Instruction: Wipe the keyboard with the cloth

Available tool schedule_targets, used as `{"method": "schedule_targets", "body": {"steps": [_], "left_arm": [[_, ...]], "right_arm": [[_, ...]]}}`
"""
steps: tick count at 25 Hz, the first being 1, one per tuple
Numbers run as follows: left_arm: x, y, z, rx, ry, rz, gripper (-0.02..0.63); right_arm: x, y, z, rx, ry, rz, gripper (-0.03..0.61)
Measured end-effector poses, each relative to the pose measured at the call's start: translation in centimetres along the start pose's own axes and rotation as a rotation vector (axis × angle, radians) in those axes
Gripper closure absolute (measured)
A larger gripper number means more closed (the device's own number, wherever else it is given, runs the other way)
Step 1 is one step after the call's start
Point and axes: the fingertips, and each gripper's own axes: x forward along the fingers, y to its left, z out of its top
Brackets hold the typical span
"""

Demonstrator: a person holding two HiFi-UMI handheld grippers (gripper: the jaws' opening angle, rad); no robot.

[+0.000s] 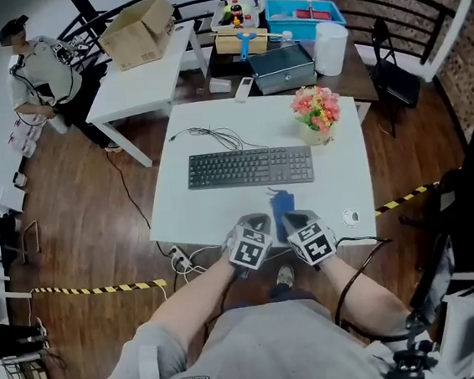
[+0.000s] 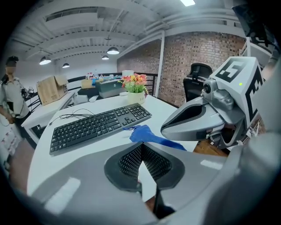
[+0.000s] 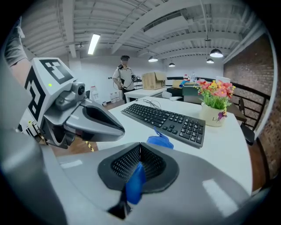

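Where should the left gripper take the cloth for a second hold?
Probably the free bunched end of the cloth, lying before the keyboard, from above on its left. The right gripper is shut on the near end, and the bunch rises off the table enough to pinch.

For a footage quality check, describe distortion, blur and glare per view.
Head view: sharp, edges bowed, table evenly lit. Left gripper view: heavy fisheye, black corners, keyboard crisp. Right gripper view: same fisheye, lamp blown out, pinched cloth blurred.

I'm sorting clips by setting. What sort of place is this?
Likely an office or lab workspace: a keyboard on a white desk, an office chair by a brick wall, a cardboard box on the next table.
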Motion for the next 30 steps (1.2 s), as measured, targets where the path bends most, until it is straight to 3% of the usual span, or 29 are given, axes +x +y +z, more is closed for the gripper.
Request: {"method": "schedule_targets", "body": {"steps": [4,6,17,23,25,30], "left_arm": [[1.4,0.5,0.0,0.002,0.017,-0.017,0.62],[2.1,0.7,-0.2,0.006,0.029,-0.032,0.62],[5.1,0.3,-0.9,0.079,0.076,-0.193,0.62],[6.4,0.2,-1.6,0.112,0.117,-0.262,0.62],[6.8,0.1,-1.9,0.106,0.126,-0.282,0.62],[7.0,1.2,-1.6,0.101,0.114,-0.298,0.62]], "right_arm": [[1.1,-1.0,0.1,0.005,0.016,-0.006,0.558],[1.6,-1.3,-0.3,0.012,0.039,-0.009,0.504],[3.7,-2.0,-2.6,0.082,0.213,-0.082,0.363],[5.4,-2.3,-4.2,0.044,0.314,-0.146,0.365],[5.4,-2.4,-4.5,0.012,0.351,-0.181,0.436],[5.8,-2.6,-3.2,-0.049,0.369,-0.203,0.466]]}}
